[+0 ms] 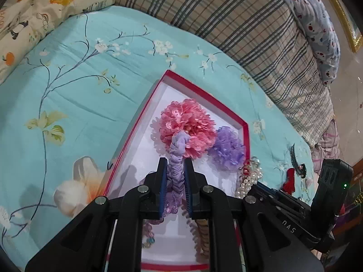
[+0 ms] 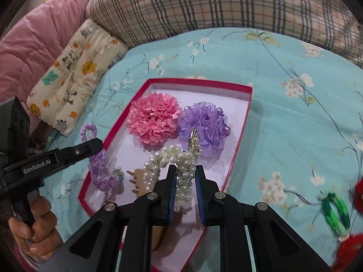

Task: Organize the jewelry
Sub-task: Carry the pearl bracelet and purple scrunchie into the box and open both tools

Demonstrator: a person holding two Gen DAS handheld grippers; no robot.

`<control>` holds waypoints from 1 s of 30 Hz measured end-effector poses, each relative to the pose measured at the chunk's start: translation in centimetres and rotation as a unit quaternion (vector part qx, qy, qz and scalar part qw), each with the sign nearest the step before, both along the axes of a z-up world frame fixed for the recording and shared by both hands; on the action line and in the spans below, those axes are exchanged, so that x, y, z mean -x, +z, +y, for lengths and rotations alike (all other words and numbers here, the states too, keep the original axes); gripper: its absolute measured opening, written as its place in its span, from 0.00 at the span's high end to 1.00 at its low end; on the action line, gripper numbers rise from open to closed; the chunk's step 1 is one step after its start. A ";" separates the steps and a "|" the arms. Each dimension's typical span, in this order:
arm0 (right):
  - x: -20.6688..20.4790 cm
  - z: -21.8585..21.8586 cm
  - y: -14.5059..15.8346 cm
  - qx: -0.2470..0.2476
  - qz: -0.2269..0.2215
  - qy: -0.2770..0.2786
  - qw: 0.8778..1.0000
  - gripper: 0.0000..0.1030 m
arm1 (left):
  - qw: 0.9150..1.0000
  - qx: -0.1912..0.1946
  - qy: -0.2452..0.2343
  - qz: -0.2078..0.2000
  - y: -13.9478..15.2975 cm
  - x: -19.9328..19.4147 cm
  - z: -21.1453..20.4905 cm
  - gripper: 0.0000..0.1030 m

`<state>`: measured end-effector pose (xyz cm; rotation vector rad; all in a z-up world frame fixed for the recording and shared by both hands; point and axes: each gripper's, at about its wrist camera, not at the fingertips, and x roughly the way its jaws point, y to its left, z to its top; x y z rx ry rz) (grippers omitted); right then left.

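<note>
Lowering both loads into bare spots of the red box (image 2: 248, 104) on the bed works best, the left claw (image 1: 176, 167) clamped on the purple scrunchie (image 1: 175, 172), the right claw (image 2: 186, 176) clamped on the pearl band (image 2: 185, 170), each releasing low beside the flower pieces.

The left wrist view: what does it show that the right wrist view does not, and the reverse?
Only the left wrist view shows the black toothed hair comb lying on the bedspread. Only the right wrist view shows the green braided yarn loop and the person's hand. Both show the red-rimmed white box, the pink ruffled flower, the purple ruffled flower, and the tongs shut on a lilac scrunchie and a white pearl band.
</note>
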<state>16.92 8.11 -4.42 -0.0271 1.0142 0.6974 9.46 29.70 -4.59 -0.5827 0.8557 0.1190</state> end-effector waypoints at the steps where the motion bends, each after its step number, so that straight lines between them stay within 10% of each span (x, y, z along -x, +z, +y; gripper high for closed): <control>1: -0.2 0.3 -0.4 0.004 0.003 0.003 1.000 0.85 | 1.000 -0.001 -0.001 0.004 -0.3 -0.3 0.0 0.88; 30: -0.9 0.8 -1.9 0.029 0.007 -0.001 1.000 0.70 | 0.999 -0.005 0.000 0.034 -2.4 -1.1 0.5 0.79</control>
